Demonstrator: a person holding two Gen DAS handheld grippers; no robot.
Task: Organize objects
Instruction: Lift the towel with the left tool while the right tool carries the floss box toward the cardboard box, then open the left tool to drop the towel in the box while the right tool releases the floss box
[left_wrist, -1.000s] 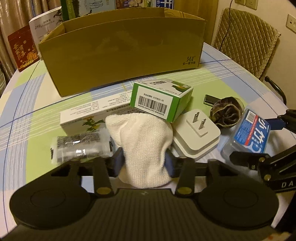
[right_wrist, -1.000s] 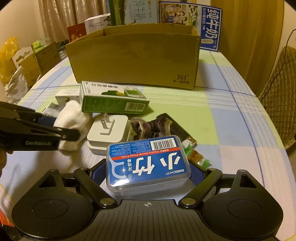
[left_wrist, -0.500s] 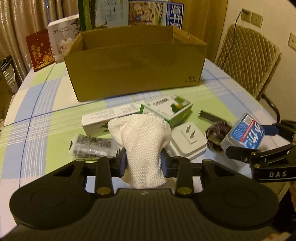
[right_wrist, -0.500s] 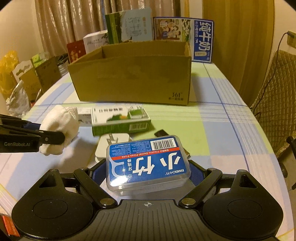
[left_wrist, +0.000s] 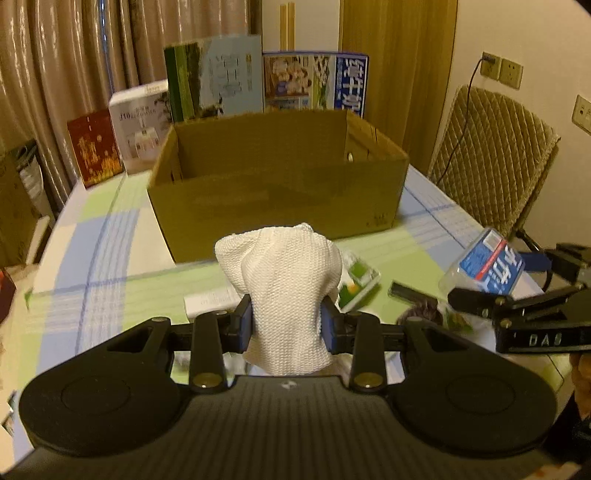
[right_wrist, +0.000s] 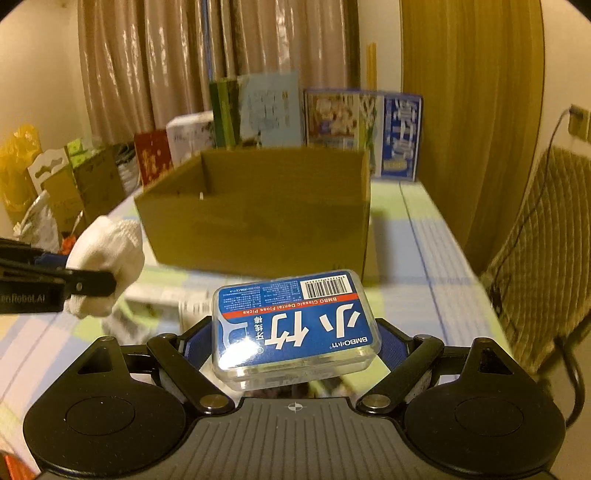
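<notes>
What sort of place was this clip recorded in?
Most likely a room in a home, perhaps a dining area: a table with a checked cloth, long curtains behind it, and a quilted chair beside it. Retail boxes stand at the back.

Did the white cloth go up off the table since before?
Yes. The white cloth, pinched in the left gripper, has risen: earlier it lay among the small boxes below the cardboard box; now its top overlaps that box's front wall.

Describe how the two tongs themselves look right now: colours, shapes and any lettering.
Both are matte black, with two round discs on a ribbed grey base, brass-coloured pivot pins and blue finger pads. The left tongs show "GenRobot.AI" on the side in the right wrist view; the right tongs show "DAS" in the left wrist view.
</notes>
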